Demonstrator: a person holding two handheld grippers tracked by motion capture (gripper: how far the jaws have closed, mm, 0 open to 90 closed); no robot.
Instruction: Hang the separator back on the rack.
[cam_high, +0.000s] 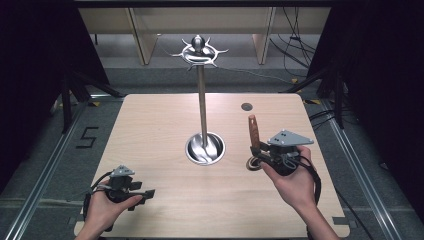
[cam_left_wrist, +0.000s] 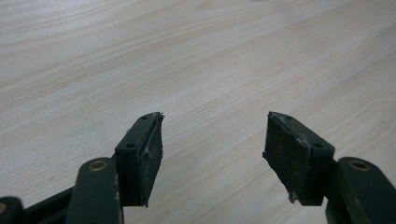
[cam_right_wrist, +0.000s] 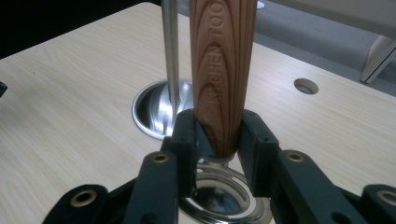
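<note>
On the surface (cam_high: 165, 120), right of a steel stand (cam_high: 202, 107): right gripper (cam_right_wrist: 219, 140), jaws clamped on a wooden-handled utensil (cam_right_wrist: 223, 70), handle upright. Near the front-left edge: left gripper (cam_left_wrist: 212, 154), jaws parted wide, holding nothing.

A pale wooden table (cam_high: 150, 150) stands on grey floor (cam_high: 45, 150) between metal rails (cam_high: 35, 195). Black curtains (cam_high: 30, 50) flank it. Behind stands light wooden furniture (cam_high: 145, 30), perhaps shelving, with cables (cam_high: 295, 45) trailing.

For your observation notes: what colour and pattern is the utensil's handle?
Reddish-brown wood grain on the handle, clearest in the right gripper view.
</note>
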